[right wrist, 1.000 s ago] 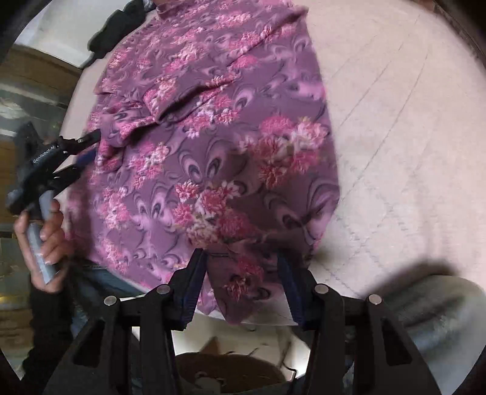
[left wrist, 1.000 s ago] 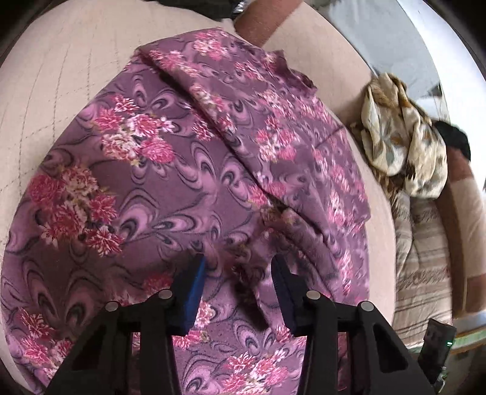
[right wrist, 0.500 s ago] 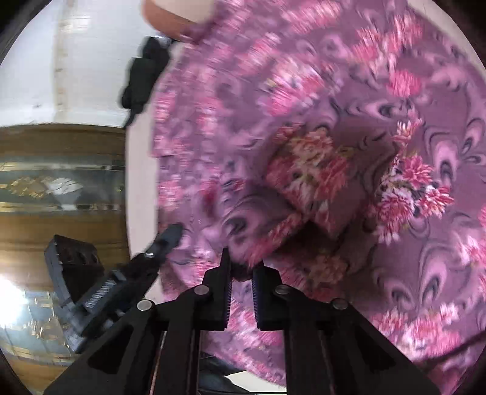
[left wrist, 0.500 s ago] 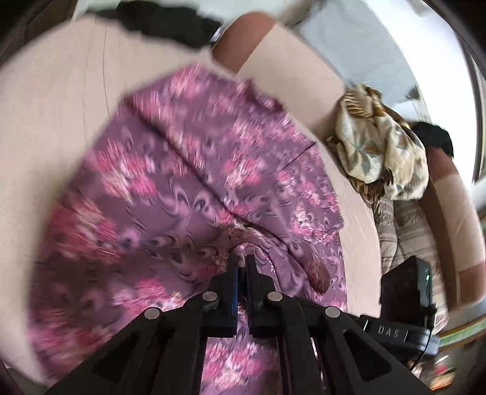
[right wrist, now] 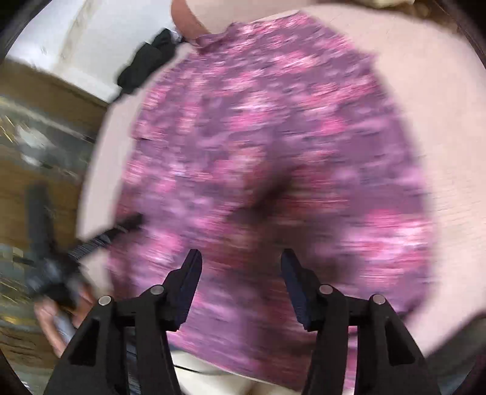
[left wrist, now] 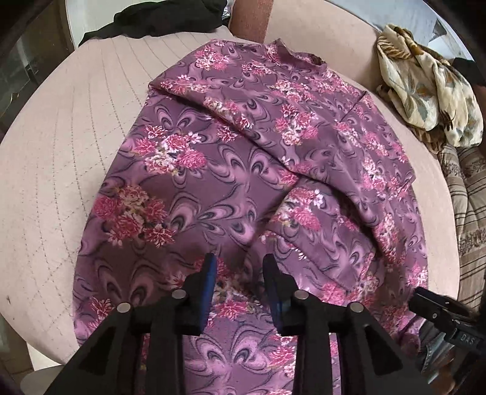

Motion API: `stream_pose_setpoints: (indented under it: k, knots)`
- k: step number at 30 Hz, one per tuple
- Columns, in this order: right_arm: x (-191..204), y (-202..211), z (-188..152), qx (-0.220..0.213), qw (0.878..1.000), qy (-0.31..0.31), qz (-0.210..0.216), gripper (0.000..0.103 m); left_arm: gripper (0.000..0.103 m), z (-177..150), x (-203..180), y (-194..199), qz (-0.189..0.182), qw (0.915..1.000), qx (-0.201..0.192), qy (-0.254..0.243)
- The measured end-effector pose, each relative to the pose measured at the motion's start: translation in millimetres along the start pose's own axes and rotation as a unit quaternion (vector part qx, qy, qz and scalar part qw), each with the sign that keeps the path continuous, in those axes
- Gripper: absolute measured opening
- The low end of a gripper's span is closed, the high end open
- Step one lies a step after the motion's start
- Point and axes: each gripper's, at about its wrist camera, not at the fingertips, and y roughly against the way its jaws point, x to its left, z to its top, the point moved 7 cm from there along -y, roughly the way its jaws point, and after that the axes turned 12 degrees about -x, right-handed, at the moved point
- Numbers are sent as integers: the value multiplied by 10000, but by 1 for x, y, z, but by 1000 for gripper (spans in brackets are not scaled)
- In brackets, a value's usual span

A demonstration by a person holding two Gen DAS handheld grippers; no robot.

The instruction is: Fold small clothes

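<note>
A purple garment with pink flowers lies spread on a beige quilted cushion, with a folded-over flap across its upper part and a loose bulge at the right. My left gripper is open and empty just above the garment's near part. My right gripper is open and empty over the same garment, seen blurred. The left gripper also shows in the right wrist view, at the garment's left edge.
A cream patterned cloth is heaped at the right on a striped cushion. A black cloth lies at the far edge. A brown post stands behind the garment. Wooden furniture stands to the left.
Both grippers were shut on folds of the garment half a second ago and have now opened and let go. The garment has settled on the cushion. The right wrist view is still moving.
</note>
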Motion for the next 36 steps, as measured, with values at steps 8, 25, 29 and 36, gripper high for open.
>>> stream_pose_setpoints:
  k: [8,25,29,36]
  knots:
    - [-54,33,-50,829,9923,138,-913,53,48,-15,0,32,-181,9987,-461,86]
    - [-19,11,27,-416,9918,-874,830,60,62,-31,55,72,-299,9879,-817,1287]
    - [-18,-45,59,-234,9877,-1339,771,60,62,-31,78,68,-134,9843,-917,1503]
    - [-11,-78,66,-351,9930,-1077,319,12,62,-27,69,51,-232,9861,-901,1379]
